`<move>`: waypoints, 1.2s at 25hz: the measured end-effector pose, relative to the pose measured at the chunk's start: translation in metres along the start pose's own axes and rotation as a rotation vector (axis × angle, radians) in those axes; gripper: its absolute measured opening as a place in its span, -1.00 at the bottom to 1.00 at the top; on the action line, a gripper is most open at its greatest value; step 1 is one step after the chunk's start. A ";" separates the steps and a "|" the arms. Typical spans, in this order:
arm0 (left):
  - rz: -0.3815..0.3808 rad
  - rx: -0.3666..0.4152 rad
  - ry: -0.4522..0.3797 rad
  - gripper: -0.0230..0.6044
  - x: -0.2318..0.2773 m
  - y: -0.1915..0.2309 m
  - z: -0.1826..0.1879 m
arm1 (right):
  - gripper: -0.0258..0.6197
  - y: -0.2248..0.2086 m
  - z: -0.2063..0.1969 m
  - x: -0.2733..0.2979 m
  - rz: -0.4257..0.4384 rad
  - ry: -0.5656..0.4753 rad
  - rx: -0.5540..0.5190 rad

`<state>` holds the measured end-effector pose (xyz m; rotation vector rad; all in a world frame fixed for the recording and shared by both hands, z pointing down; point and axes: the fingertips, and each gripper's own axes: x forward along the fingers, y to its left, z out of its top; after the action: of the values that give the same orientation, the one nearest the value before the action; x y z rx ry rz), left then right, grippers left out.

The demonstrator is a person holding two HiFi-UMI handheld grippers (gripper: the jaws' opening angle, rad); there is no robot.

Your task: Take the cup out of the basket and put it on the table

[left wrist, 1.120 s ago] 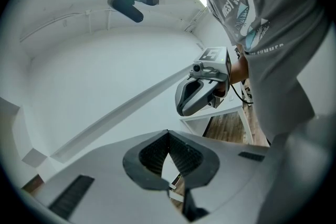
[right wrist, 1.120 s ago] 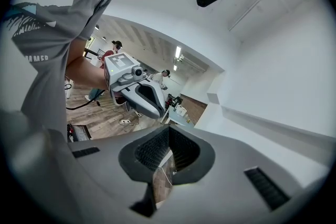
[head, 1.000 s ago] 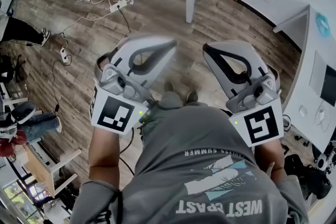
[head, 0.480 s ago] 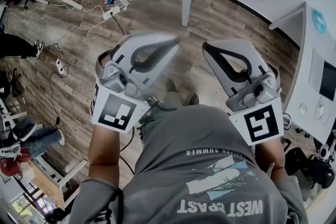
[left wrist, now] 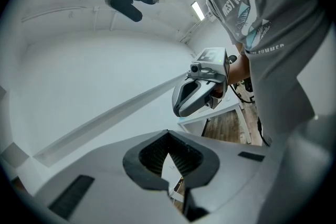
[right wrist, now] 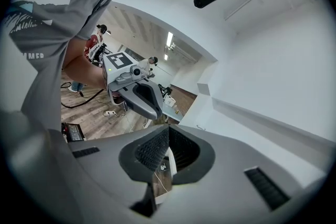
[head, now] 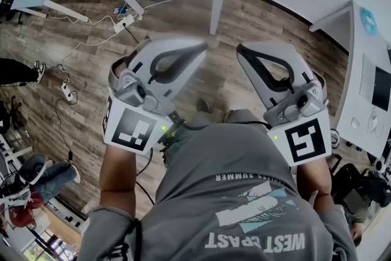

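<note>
Above wood-plank floor (head: pixel 73 95), the smooth grey left gripper (head: pixel 200 47) and right gripper (head: pixel 241 49) kept jaws closed, holding nothing. Only the gripper views showed ribbed black pads (left wrist: pixel 153 155). No view revealed where the cup sat.

- A grey T-shirt (head: pixel 201 192) at the lower middle of the head view is carrying large white letters, upside down, reading "WEST COAST". Smaller print above them is ending in "SUMMER".
- Parts of that print are showing in the upper right of the left gripper view and the upper left of the right gripper view.
- The cubes on the left gripper (head: pixel 201 46) and right gripper (head: pixel 239 49) are bearing black-and-white square markers (head: pixel 129 131), patterns without letters.
</note>
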<state>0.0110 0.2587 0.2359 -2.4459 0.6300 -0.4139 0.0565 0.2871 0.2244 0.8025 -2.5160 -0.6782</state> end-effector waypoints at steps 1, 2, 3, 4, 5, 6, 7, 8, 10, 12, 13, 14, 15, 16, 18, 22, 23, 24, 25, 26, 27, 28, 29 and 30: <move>-0.005 0.003 -0.002 -0.90 0.000 0.004 -0.004 | -0.89 -0.006 -0.001 0.012 -0.004 0.008 0.004; -0.010 0.007 -0.003 -0.90 0.001 0.008 -0.008 | -0.89 -0.011 -0.002 0.023 -0.005 0.016 0.005; -0.015 0.012 -0.003 -0.90 0.002 0.011 -0.012 | -0.89 -0.015 -0.004 0.031 -0.004 0.024 -0.001; -0.021 0.018 0.000 -0.90 0.005 0.014 -0.016 | -0.89 -0.020 -0.007 0.036 -0.003 0.030 -0.014; -0.027 0.028 0.006 -0.90 0.009 0.016 -0.020 | -0.89 -0.024 -0.010 0.039 -0.004 0.035 -0.032; -0.032 0.043 0.015 -0.90 0.013 0.017 -0.022 | -0.89 -0.029 -0.014 0.041 -0.006 0.041 -0.053; -0.037 0.065 0.029 -0.90 0.019 0.019 -0.025 | -0.89 -0.033 -0.018 0.043 -0.007 0.045 -0.073; -0.042 0.092 0.044 -0.90 0.026 0.021 -0.027 | -0.89 -0.038 -0.022 0.044 -0.008 0.048 -0.089; -0.046 0.133 0.070 -0.90 0.039 0.024 -0.031 | -0.89 -0.047 -0.031 0.046 -0.003 0.050 -0.108; -0.040 0.157 0.086 -0.90 0.050 0.027 -0.032 | -0.89 -0.056 -0.039 0.047 0.004 0.039 -0.124; -0.035 0.174 0.090 -0.90 0.057 0.028 -0.032 | -0.89 -0.062 -0.043 0.046 0.005 0.030 -0.132; -0.030 0.193 0.089 -0.90 0.064 0.030 -0.030 | -0.89 -0.069 -0.047 0.045 0.003 0.021 -0.139; -0.026 0.211 0.084 -0.90 0.073 0.031 -0.028 | -0.89 -0.077 -0.051 0.043 0.001 0.012 -0.146; -0.021 0.226 0.076 -0.90 0.081 0.034 -0.025 | -0.89 -0.084 -0.055 0.042 -0.001 0.003 -0.155; -0.013 0.251 0.067 -0.90 0.096 0.039 -0.022 | -0.89 -0.098 -0.062 0.040 0.000 -0.013 -0.177; -0.013 0.278 0.079 -0.90 0.123 0.046 -0.020 | -0.89 -0.118 -0.078 0.038 0.012 -0.032 -0.178; -0.013 0.281 0.082 -0.90 0.129 0.048 -0.019 | -0.89 -0.122 -0.081 0.038 0.017 -0.035 -0.177; -0.012 0.282 0.085 -0.90 0.134 0.049 -0.019 | -0.89 -0.125 -0.084 0.038 0.022 -0.039 -0.177; -0.010 0.281 0.088 -0.90 0.139 0.051 -0.018 | -0.89 -0.128 -0.086 0.038 0.027 -0.045 -0.176; -0.008 0.280 0.090 -0.90 0.143 0.052 -0.018 | -0.89 -0.131 -0.088 0.039 0.031 -0.049 -0.176; -0.006 0.279 0.093 -0.90 0.146 0.054 -0.019 | -0.89 -0.134 -0.090 0.040 0.035 -0.052 -0.175; -0.004 0.278 0.096 -0.90 0.149 0.055 -0.020 | -0.89 -0.137 -0.093 0.041 0.037 -0.052 -0.172; -0.003 0.276 0.098 -0.90 0.152 0.056 -0.021 | -0.89 -0.139 -0.095 0.043 0.040 -0.052 -0.167; -0.004 0.274 0.101 -0.90 0.154 0.058 -0.024 | -0.89 -0.140 -0.097 0.045 0.043 -0.052 -0.162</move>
<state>0.1103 0.1260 0.2424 -2.1769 0.5701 -0.5880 0.1307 0.1278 0.2337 0.6803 -2.4780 -0.8853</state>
